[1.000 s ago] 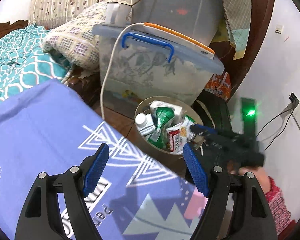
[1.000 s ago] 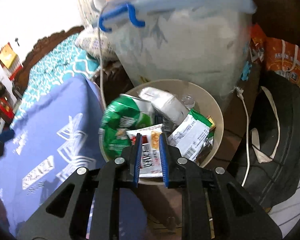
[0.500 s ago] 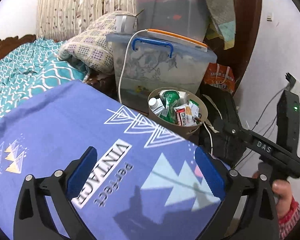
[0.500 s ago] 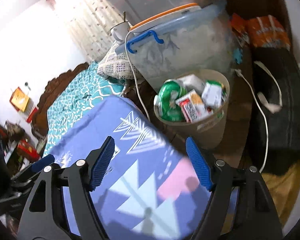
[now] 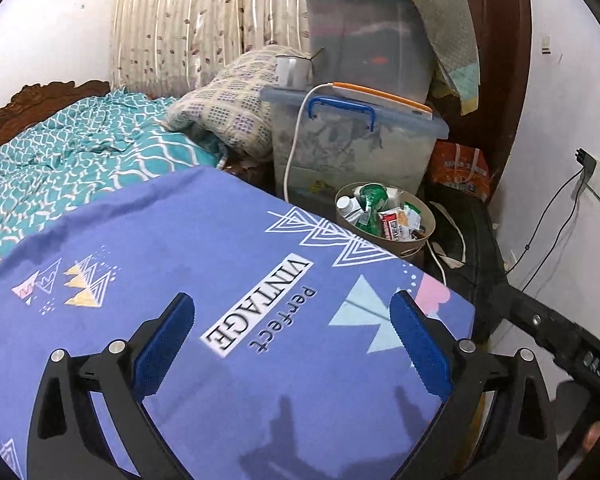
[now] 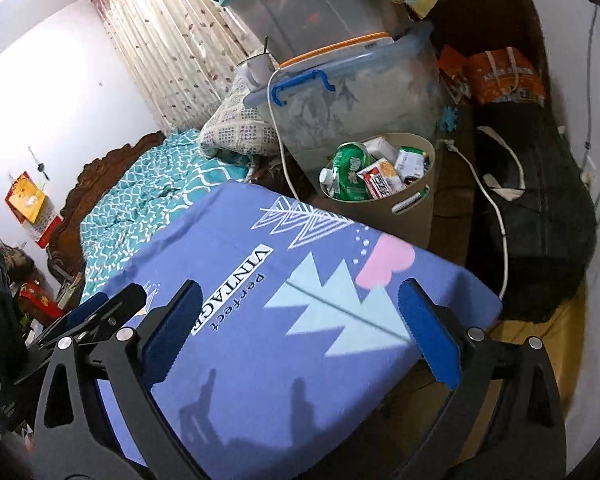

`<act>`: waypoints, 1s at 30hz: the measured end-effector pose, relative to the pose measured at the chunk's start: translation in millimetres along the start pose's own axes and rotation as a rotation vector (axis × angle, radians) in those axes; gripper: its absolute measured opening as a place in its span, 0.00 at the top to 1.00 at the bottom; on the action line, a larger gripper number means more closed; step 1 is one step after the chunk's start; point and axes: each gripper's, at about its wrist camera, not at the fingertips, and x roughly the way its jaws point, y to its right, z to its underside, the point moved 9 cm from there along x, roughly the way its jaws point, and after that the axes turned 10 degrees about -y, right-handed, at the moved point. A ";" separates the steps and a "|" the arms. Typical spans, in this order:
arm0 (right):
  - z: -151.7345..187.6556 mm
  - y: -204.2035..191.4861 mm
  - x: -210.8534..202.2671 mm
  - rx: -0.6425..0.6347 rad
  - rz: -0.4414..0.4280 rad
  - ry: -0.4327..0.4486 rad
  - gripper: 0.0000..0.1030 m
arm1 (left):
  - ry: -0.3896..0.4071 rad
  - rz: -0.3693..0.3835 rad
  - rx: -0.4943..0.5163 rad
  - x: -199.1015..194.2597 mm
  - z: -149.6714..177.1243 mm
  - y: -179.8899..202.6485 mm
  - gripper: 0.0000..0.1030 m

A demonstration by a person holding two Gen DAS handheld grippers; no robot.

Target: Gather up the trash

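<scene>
A beige round trash bin [image 5: 414, 254] [image 6: 404, 216] stands on the floor past the far corner of a purple printed cloth [image 5: 220, 272] [image 6: 300, 360]. It is full of packets: a green one [image 5: 370, 196] [image 6: 350, 168], a red-and-white one [image 5: 394, 228] [image 6: 380, 186] and a white bottle [image 5: 345, 203]. My left gripper [image 5: 292, 344] hovers open over the cloth, well short of the bin, with nothing between its blue pads. My right gripper [image 6: 300, 332] is over the same cloth, its jaws opening with nothing between them.
A clear storage box with a blue handle [image 5: 356, 148] stands right behind the bin, with a second box stacked on it and a white cable [image 5: 296, 132] hanging down. A pillow [image 5: 228, 116] and teal bedding [image 5: 80, 160] lie left. A black bag [image 6: 532, 208] and an orange bag [image 6: 504, 76] sit right.
Both grippers have drawn back from the bin across the purple cloth. The right one, shut on the red-and-white packet over the bin, has opened; the packet lies in the bin. The left widened.
</scene>
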 end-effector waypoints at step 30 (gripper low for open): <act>-8.1 -27.3 -63.0 -0.034 0.004 0.232 0.03 | 0.149 -0.215 0.028 -57.2 -2.0 -6.6 0.08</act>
